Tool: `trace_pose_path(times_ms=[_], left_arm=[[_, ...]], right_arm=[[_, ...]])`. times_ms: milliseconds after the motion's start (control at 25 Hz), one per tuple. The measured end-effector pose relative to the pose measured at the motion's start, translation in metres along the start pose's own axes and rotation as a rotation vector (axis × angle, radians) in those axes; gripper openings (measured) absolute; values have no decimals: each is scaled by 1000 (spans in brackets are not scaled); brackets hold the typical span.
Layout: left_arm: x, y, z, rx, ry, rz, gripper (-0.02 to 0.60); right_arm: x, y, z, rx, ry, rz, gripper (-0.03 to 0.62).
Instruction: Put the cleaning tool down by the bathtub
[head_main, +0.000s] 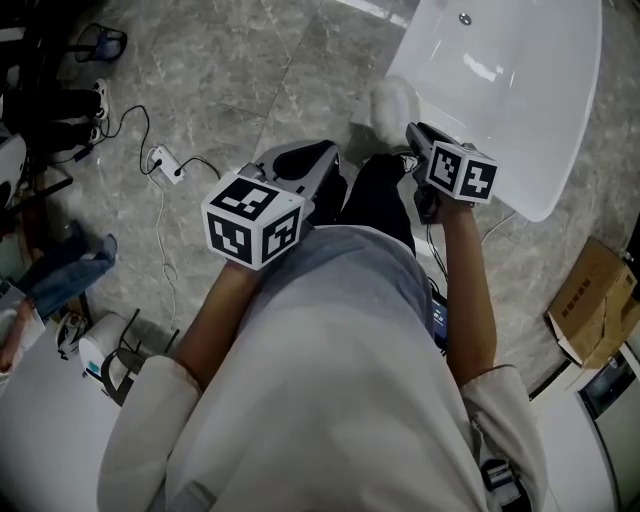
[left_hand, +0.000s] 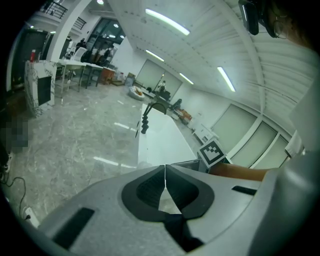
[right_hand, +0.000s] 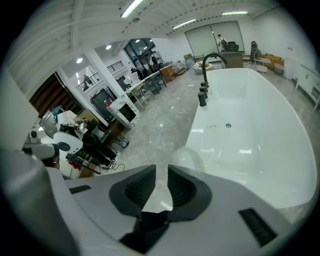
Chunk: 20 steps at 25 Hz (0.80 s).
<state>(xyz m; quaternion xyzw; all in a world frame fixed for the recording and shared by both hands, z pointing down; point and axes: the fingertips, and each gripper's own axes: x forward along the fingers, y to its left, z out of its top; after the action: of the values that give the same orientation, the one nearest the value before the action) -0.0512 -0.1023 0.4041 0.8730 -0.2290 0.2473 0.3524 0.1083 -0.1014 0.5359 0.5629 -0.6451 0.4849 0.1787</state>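
The cleaning tool (head_main: 393, 100), a fluffy white pad, lies on the grey marble floor against the near end of the white bathtub (head_main: 520, 100). My right gripper (head_main: 413, 132) hovers just beside and above it. In the right gripper view the jaws (right_hand: 161, 168) stand apart with nothing between them, and the white pad (right_hand: 191, 159) shows just beyond them by the bathtub (right_hand: 250, 130). My left gripper (head_main: 328, 155) hangs over the floor in front of the person's body. Its jaws (left_hand: 165, 168) meet at the tips and hold nothing.
A black faucet (right_hand: 205, 75) stands on the tub's far rim. A power strip with cables (head_main: 167, 165) lies on the floor to the left. A cardboard box (head_main: 590, 300) sits at the right, and a blue cloth (head_main: 70, 270) and a white device (head_main: 100, 345) at the lower left.
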Motion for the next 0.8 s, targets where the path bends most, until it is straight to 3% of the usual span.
trace_pose_path(times_ms=[400, 800], left_arm=[[3, -8, 7, 50, 12, -43, 10], [1, -6, 27, 74, -27, -59, 10]], right_arm=[[-32, 18, 12, -10, -63, 29, 54], [-73, 48, 33, -32, -138, 83, 46]])
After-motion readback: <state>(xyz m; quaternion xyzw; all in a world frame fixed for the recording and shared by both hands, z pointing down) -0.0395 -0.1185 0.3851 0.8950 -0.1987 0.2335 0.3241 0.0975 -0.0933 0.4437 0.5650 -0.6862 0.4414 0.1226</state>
